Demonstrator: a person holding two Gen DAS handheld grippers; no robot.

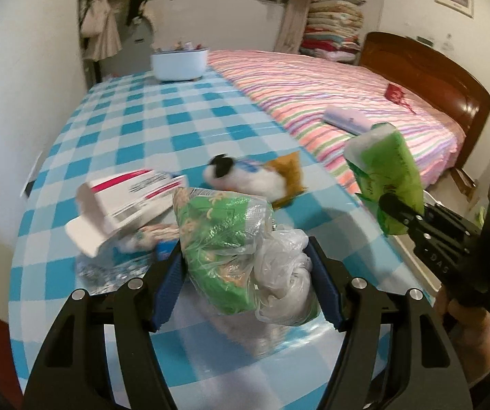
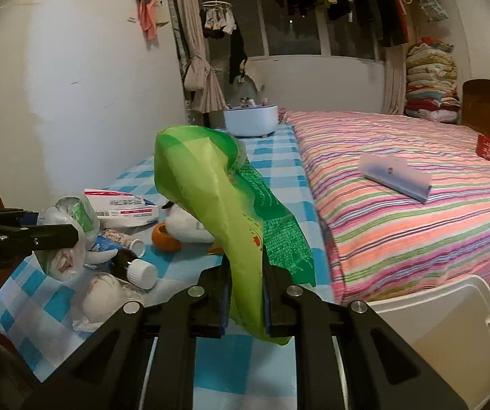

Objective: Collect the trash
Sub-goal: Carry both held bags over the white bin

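My right gripper (image 2: 245,302) pinches a flat green plastic wrapper (image 2: 210,205), my left gripper (image 1: 245,283) clamps a crumpled green-and-clear plastic bag (image 1: 231,239) above the checked counter (image 1: 135,109), likely for binning.

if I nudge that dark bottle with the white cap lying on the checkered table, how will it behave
The dark bottle with the white cap lies on its side, so it would probably roll. It looks rigid. Crumpled litter beside it may stop it early.
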